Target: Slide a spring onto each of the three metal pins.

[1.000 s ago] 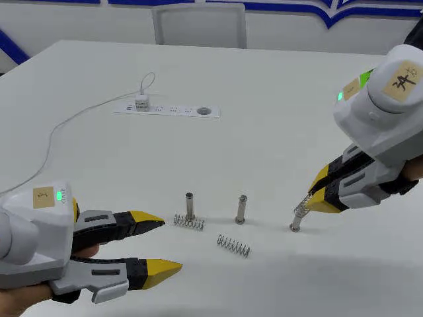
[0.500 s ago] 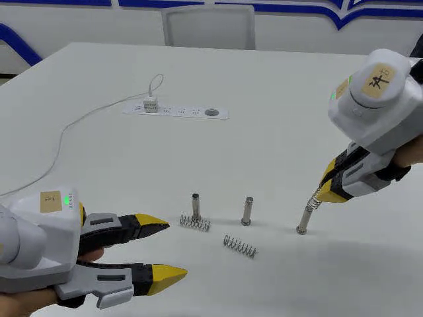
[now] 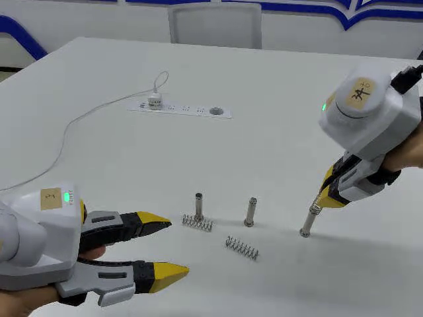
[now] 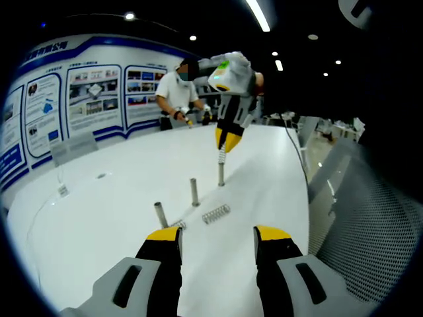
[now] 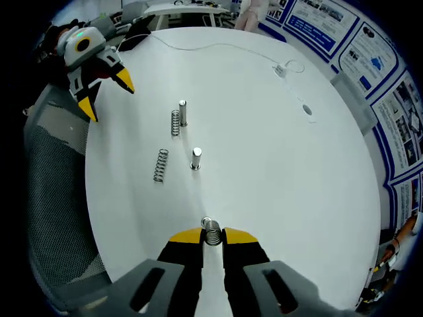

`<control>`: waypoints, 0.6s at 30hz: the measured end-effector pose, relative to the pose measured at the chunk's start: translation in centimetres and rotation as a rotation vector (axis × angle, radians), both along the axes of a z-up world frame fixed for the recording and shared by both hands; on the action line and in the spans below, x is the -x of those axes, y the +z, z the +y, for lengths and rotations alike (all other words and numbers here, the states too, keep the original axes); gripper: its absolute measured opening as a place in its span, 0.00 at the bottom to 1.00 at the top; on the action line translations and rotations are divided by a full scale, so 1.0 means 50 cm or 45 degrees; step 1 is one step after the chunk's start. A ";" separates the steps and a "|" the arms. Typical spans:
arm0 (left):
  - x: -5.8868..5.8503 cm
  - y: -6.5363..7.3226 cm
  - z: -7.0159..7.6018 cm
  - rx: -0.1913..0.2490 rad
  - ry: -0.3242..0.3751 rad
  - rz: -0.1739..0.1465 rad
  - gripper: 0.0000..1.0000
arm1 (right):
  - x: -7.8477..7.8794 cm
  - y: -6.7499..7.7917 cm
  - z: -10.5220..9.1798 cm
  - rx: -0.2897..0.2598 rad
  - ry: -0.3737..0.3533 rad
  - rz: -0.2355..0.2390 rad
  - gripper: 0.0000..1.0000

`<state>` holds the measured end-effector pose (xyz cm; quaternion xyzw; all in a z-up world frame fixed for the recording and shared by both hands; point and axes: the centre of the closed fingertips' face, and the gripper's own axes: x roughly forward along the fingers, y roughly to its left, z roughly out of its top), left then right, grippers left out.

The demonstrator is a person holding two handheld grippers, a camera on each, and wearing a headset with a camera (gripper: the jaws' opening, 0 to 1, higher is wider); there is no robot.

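Right tool [image 3: 325, 200], clamped on spring [image 5: 211, 231], has risen up the pin [image 3: 307, 224]; left tool [image 3: 177, 247] stays apart.

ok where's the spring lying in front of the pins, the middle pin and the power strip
front spring [image 3: 241, 247], head view, middle of its coils
middle pin [image 3: 250, 211], head view, middle of its shaft
power strip [image 3: 180, 109], head view, its top face

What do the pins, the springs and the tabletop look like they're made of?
Pins: bare metal, likely steel, going by the silver-grey shafts with bright highlights.
Springs: coiled metal wire with the same silvery sheen.
Tabletop: white with a matte-to-satin finish. Probably laminate, but its soft, faint reflections leave that open.
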<state>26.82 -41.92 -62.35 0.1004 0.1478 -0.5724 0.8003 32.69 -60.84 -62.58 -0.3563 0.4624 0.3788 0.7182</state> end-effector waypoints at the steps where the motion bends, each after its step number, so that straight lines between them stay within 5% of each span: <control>1: 0.000 0.000 0.000 0.003 -0.001 0.000 0.44 | 0.000 -0.004 0.002 0.005 0.002 0.009 0.12; 18: 0.001 -0.001 -0.002 0.020 -0.009 0.008 0.44 | -0.008 -0.069 0.002 0.049 -0.025 0.078 0.12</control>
